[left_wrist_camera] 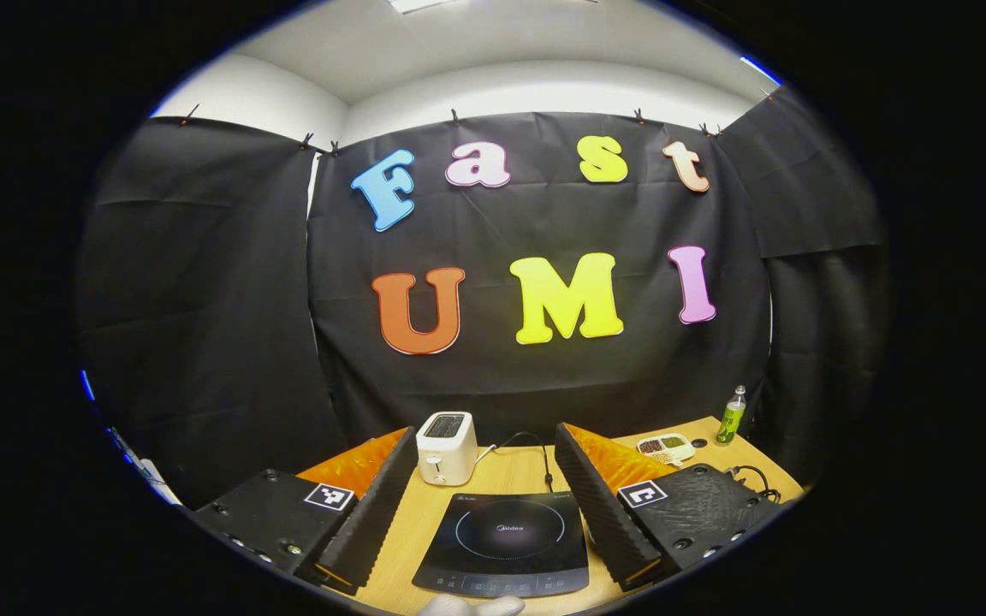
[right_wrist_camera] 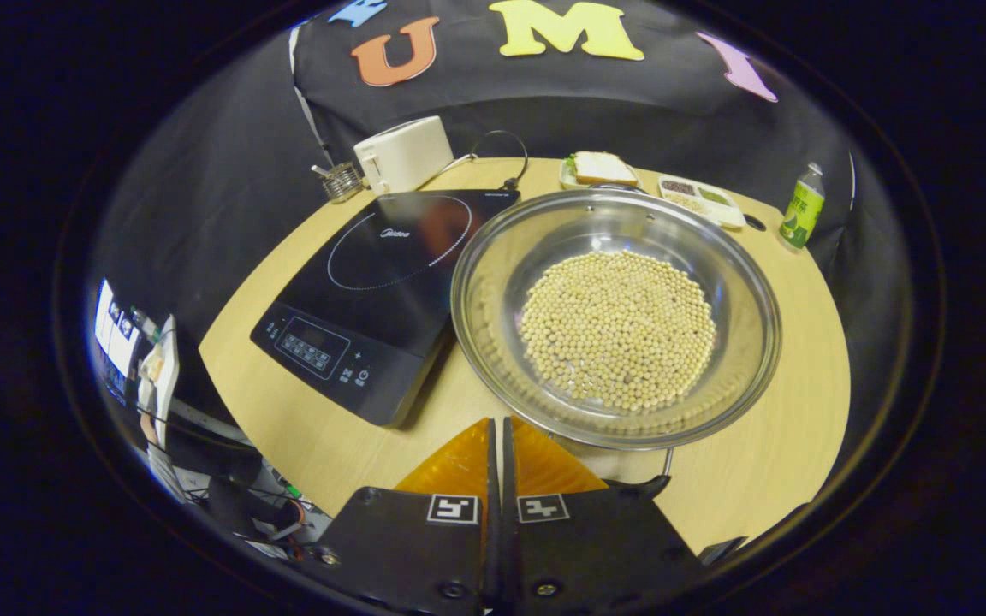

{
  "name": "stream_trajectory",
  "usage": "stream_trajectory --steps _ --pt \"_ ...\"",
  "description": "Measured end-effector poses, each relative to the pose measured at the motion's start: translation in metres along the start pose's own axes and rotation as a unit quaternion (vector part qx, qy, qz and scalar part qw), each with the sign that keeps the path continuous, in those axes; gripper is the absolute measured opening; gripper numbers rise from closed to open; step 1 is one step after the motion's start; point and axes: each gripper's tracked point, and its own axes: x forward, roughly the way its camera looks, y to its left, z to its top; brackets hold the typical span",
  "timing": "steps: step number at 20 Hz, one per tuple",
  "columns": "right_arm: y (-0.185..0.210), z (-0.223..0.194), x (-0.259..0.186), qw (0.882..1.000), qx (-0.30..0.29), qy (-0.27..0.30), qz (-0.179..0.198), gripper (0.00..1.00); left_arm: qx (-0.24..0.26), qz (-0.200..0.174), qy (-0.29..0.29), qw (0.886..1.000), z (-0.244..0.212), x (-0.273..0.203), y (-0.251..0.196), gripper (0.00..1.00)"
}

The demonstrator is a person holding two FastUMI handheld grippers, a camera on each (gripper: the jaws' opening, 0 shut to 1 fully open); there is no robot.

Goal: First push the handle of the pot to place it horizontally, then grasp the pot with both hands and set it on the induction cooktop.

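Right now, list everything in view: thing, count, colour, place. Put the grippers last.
table: one, light wood, under everything.
induction cooktop: one, black, on the table left of the pot.
pot: one, shiny metal, on the table beside the cooktop.
beans: many, pale yellow, in the pot.
toaster: one, white, behind the cooktop.
wire rack: one, metal, left of the toaster.
sandwich: one, white bread, on a plate behind the pot.
divided tray: one, white, right of the sandwich.
bottle: one, green, far right of the table.
left gripper: one, fingers apart, above the cooktop.
right gripper: one, fingers together, near the pot's front rim.
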Motion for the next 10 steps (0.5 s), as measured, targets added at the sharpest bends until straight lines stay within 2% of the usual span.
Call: stream_trajectory --steps 7,8,10 --pt "-0.021 -0.012 -0.002 1.0 0.012 0.01 -0.009 0.03 -0.001 -0.001 -0.001 1.0 0.001 0.004 -0.004 0.96" --pt "-0.026 -0.014 -0.003 1.0 0.016 0.011 -0.012 0.0 -0.001 -0.001 -0.001 1.0 0.001 0.004 -0.003 0.96" --pt "-0.037 -0.015 -0.007 1.0 0.019 0.011 -0.022 0.04 -0.003 -0.001 -0.002 1.0 0.003 0.005 -0.005 0.96"
